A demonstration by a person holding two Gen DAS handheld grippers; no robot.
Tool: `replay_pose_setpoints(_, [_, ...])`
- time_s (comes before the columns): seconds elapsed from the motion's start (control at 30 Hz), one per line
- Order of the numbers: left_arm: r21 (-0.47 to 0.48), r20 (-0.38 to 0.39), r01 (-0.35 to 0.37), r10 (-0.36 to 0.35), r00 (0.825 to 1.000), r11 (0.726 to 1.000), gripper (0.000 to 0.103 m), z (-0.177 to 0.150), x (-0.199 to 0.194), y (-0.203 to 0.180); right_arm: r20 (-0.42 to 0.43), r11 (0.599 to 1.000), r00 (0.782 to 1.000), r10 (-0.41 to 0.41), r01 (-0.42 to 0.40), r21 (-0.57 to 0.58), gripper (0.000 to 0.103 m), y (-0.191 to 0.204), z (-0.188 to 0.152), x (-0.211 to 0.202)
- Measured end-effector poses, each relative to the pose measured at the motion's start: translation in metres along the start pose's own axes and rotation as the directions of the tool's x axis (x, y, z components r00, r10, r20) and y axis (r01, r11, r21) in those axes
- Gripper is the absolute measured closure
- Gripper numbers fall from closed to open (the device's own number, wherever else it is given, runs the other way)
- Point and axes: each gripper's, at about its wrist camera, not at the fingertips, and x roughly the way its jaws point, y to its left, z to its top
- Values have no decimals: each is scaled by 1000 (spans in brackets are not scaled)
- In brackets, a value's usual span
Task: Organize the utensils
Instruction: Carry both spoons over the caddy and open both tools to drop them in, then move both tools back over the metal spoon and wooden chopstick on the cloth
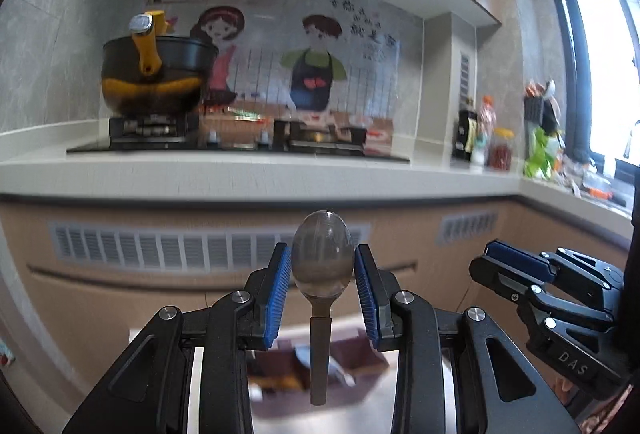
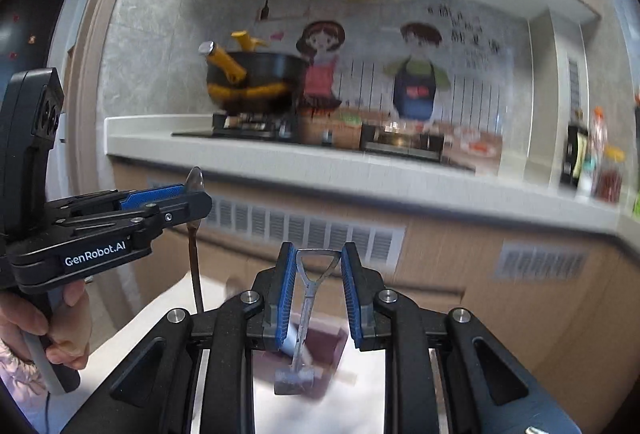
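Left wrist view first: the left hand-held gripper point(image 1: 323, 270) is clamped on a grey metal spoon point(image 1: 322, 266), blue pads pressing the sides of its bowl. The bowl stands up between the fingertips and the dark handle hangs straight down below the jaws, so the spoon's long axis runs vertical. Underneath the handle's tip, blurred, sits a dark brown compartmented organizer box point(image 1: 320, 358) on the pale tabletop point(image 1: 360, 410). That box is the landmark here. Up and beyond it runs the kitchen counter with a black and yellow pot point(image 1: 154, 76) on the stove. Off to the right of the box, the right hand-held gripper point(image 1: 516, 266) shows side-on.

Over to the right wrist view: the right hand-held gripper point(image 2: 318, 270) is closed on a slim silver bottle opener point(image 2: 310, 298), pads squeezing its open looped head. Its shaft dangles down and slightly left, ending in a small blurred block right over the dark brown organizer box point(image 2: 320, 358). Long axis near vertical again. To the left of the box, a person's hand point(image 2: 56, 330) carries the left hand-held gripper point(image 2: 192, 198), spoon bowl poking above it, handle trailing below.

Both utensils hang above the box, which lies below and just ahead of each gripper. My read is that neither hand is clearly nearer. Lowering either one needs its hanging end lined up with a compartment, and the blur hides which compartment sits under which.
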Motion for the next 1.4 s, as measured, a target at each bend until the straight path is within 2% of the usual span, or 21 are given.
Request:
replay_pose_setpoints(0.13, [-22, -12, -16, 16, 1000, 1000, 69, -3, 38, 19, -25, 1000, 1000, -7, 7, -4, 82, -3, 5, 38])
replay_pose_setpoints(0.27, [-55, -88, -31, 26, 996, 998, 69, -31, 82, 36, -106, 1000, 994, -3, 5, 17, 82, -8, -15, 79])
replay_pose_setpoints(0.4, [-93, -181, -39, 21, 983, 995, 69, -66, 118, 52, -196, 999, 980, 21, -13, 40, 82, -9, -43, 108])
replay_pose_setpoints(0.53, [-100, -251, -35, 8, 968, 994, 68, -96, 136, 57, -269, 999, 963, 32, -20, 46, 82, -6, -66, 124])
replay_pose_setpoints(0.57, [-107, -275, -31, 0, 961, 994, 66, -102, 140, 58, -287, 999, 957, 36, -23, 49, 79, -5, -69, 128])
replay_pose_setpoints(0.67, [-95, -290, -28, 0, 957, 995, 64, -105, 135, 56, -308, 998, 951, 35, -20, 51, 79, -6, -74, 131])
replay_pose_setpoints(0.73, [-69, -272, -39, 19, 962, 997, 63, -99, 119, 55, -286, 999, 958, 22, -11, 42, 79, -7, -72, 120])
replay_pose_setpoints(0.8, [-66, -266, -50, 31, 963, 997, 55, -91, 99, 57, -260, 1000, 965, 12, -6, 23, 72, -7, -68, 105])
replay_pose_setpoints(0.87, [-65, -270, -61, 41, 962, 996, 50, -87, 79, 59, -240, 1000, 971, 10, -12, -9, 53, -5, -65, 87])
replay_pose_setpoints(0.9, [-60, -275, -69, 50, 960, 996, 47, -87, 68, 60, -233, 1000, 972, 10, -17, -26, 49, -4, -65, 79])
replay_pose_setpoints(0.97, [-34, -308, -94, 79, 948, 995, 46, -93, 47, 58, -226, 997, 974, 15, -31, -70, 37, 1, -67, 62])
replay_pose_setpoints(1.07, [-10, -368, -115, 103, 924, 993, 40, -110, 24, 56, -258, 983, 965, 35, -80, -163, 31, 15, -76, 39])
replay_pose_setpoints(1.1, [-9, -388, -115, 102, 916, 993, 40, -117, 18, 55, -286, 976, 957, 53, -110, -187, 29, 21, -83, 33])
replay_pose_setpoints(1.17, [-11, -440, -115, 99, 892, 993, 40, -135, 6, 52, -367, 959, 924, 109, -195, -206, 20, 33, -98, 21])
replay_pose_setpoints(1.27, [11, -513, -114, 103, 852, 993, 39, -168, -13, 45, -476, 911, 857, 199, -341, -233, 20, 57, -132, -1])
replay_pose_setpoints(1.33, [21, -560, -128, 118, 820, 992, 39, -189, -25, 41, -530, 880, 820, 216, -399, -259, 20, 71, -154, -10])
replay_pose_setpoints(1.4, [21, -588, -142, 126, 799, 990, 37, -204, -35, 40, -594, 844, 769, 238, -466, -266, 20, 83, -176, -16])
